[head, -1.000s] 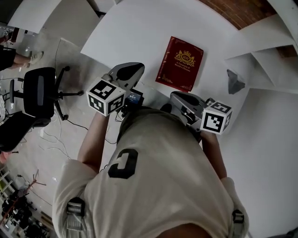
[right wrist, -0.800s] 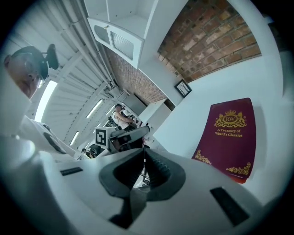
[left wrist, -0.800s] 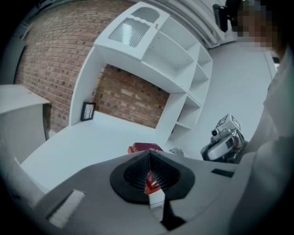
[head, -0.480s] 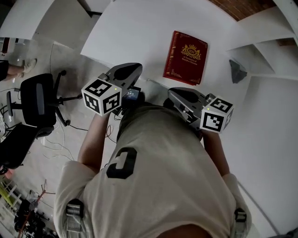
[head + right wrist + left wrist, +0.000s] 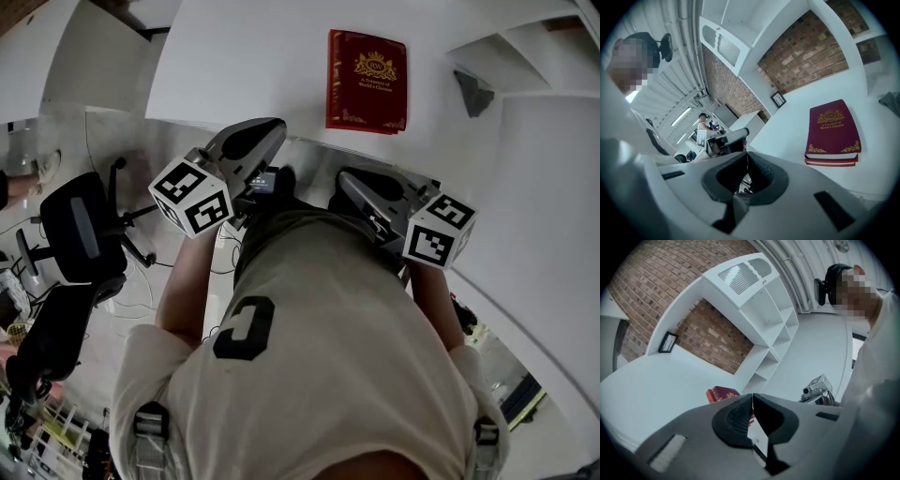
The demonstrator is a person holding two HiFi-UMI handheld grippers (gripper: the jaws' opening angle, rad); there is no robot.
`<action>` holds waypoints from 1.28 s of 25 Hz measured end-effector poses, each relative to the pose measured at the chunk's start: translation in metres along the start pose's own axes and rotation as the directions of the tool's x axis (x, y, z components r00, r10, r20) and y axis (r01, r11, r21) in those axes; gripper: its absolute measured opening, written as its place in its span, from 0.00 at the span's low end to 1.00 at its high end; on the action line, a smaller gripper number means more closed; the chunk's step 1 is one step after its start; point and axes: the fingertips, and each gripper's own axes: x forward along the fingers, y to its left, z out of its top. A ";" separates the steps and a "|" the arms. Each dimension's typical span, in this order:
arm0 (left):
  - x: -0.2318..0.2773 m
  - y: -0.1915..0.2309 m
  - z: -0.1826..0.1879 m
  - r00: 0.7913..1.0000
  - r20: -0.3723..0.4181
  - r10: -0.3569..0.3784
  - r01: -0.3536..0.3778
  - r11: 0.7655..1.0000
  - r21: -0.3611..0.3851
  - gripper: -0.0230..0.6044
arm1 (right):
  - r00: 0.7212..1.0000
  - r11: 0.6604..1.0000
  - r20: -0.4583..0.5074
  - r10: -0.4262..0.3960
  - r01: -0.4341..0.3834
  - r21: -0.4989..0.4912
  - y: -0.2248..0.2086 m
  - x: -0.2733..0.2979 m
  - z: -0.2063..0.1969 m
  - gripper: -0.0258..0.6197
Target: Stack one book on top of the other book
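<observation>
Logged top book (image 5: 367,80), maroon with gold crest, lying flat and closed on lower book (image 5: 829,162), edges roughly flush, with only a thin red strip of the lower one showing underneath. Placed both on the worktop (image 5: 244,66), close to its front edge. Read left tongs (image 5: 753,398) as fully together, tips touching, nothing between. Same for right tongs (image 5: 747,157): pressed together, empty. Noted both held off the worktop, just short of its front edge, close against the person's torso, neither touching a book. Judged stacking step as already done, going by the lie of the books; marked this as wind-down, not a grasp or a carry. Expected little from the next move: at most keeping both tongs off the worktop. If needing squaring, bringing one pair over the front edge and nudging the top book's spine gently, without sliding it off the lower book. Flagged no obvious hazard beyond that.
</observation>
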 end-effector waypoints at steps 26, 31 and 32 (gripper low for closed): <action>0.053 -0.148 -0.041 0.992 -0.113 0.052 -0.027 0.976 0.217 0.05 | 0.961 0.999 0.276 0.034 -0.037 0.006 -0.005 -0.155 -0.041 0.05; 0.066 -0.178 -0.056 0.989 -0.141 0.036 -0.002 0.972 0.235 0.05 | 0.955 0.997 0.294 0.041 -0.056 0.045 -0.005 -0.186 -0.059 0.05; 0.068 -0.183 -0.060 0.988 -0.148 0.034 0.002 0.971 0.237 0.04 | 0.953 0.997 0.300 0.036 -0.053 0.051 -0.006 -0.192 -0.062 0.05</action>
